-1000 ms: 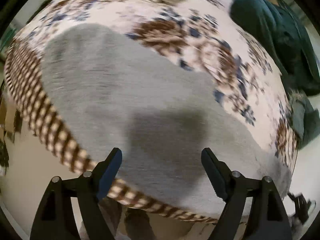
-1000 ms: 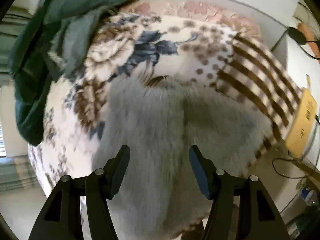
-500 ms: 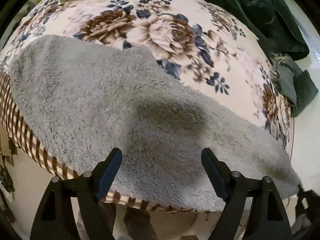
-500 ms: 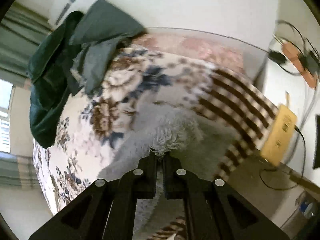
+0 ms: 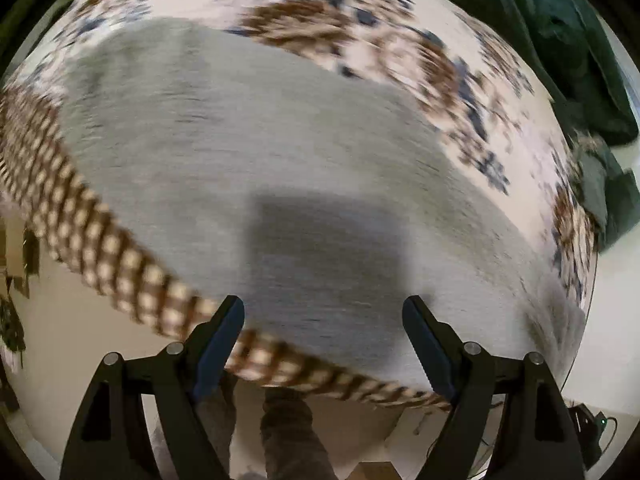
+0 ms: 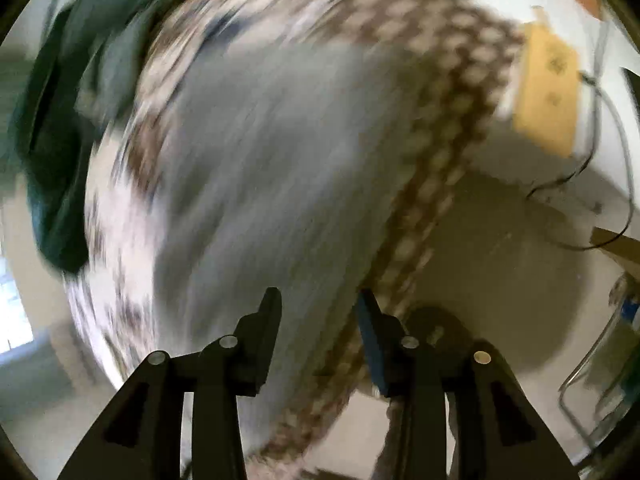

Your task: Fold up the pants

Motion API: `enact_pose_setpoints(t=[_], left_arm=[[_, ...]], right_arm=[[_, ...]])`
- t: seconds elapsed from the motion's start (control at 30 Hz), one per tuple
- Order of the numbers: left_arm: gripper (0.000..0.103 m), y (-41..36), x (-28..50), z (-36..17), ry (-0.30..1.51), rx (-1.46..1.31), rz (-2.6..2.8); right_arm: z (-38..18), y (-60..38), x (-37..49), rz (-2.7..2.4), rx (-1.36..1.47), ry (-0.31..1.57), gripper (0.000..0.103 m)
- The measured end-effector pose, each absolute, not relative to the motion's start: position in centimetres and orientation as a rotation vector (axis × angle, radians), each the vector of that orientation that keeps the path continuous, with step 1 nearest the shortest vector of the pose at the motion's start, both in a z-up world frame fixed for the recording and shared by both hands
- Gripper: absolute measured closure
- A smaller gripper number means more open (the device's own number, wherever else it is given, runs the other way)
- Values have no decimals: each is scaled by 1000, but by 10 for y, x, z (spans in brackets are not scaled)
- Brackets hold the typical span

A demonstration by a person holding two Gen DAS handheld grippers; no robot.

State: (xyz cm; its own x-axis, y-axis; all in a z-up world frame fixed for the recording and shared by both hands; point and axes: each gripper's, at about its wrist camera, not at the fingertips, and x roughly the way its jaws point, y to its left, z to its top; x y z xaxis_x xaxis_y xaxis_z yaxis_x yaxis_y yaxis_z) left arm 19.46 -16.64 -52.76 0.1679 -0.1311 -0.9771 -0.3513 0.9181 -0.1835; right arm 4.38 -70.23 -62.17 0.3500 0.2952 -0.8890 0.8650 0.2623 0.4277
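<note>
Grey fleece pants spread flat on the bed, over a flowered blanket with a brown checked border along the near edge; folded, by the look of it, into one broad band, though blur hides any crease line.

Left gripper hanging above the near part of the pants, jaws wide apart, nothing between them, much as a second ago.

Right gripper changed more: jaws pinched together on a tuft of fleece half a second ago, now just opened and standing partly apart, nothing clamped, fleece only seen beyond the gap; view swung sideways and badly smeared, pants lying flat below rather than lifted.

Meaning, as a judgement: one carry of cloth let go and laid down, so one fold likely placed; further folding probably still to come, since the pants cover a large stretch of bed.

Dark green clothes heaped at the far corner, well apart from the pants; yellow box and cables on the floor past the bed edge, out of the way.
</note>
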Motion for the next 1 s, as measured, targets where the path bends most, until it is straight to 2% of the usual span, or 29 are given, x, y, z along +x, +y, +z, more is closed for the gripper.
enact_pose_setpoints(t=[0.27,0.53,0.57,0.6,0.63,0.67,0.77,0.93,1.0], left_arm=[[23,-9,203,-514,1323,-503,362],[23,115,234,-543,1236,-684,458],[23,123,239,-550,1230,-714,450],[36,130,242,-555,1218,-749,435],[51,136,245,-559,1200,-783,416],[78,141,248,-564,1190,-805,395],[93,147,244,-560,1143,-828,338],[94,157,213,-533,1097,-850,317],[101,166,205,-536,1103,-844,354]], right_arm=[[-652,-492,118,-193,1231,1469,61],[-684,-381,134,-241,1340,1472,61],[-686,-374,134,-271,1346,1458,65],[-686,-368,134,-289,1343,1447,83],[-684,-361,134,-323,1309,1445,91],[-683,-353,141,-344,1281,1442,93],[-667,-340,142,-367,1173,1426,95],[-638,-336,141,-371,1060,1419,95],[-632,-336,147,-380,997,1436,96]])
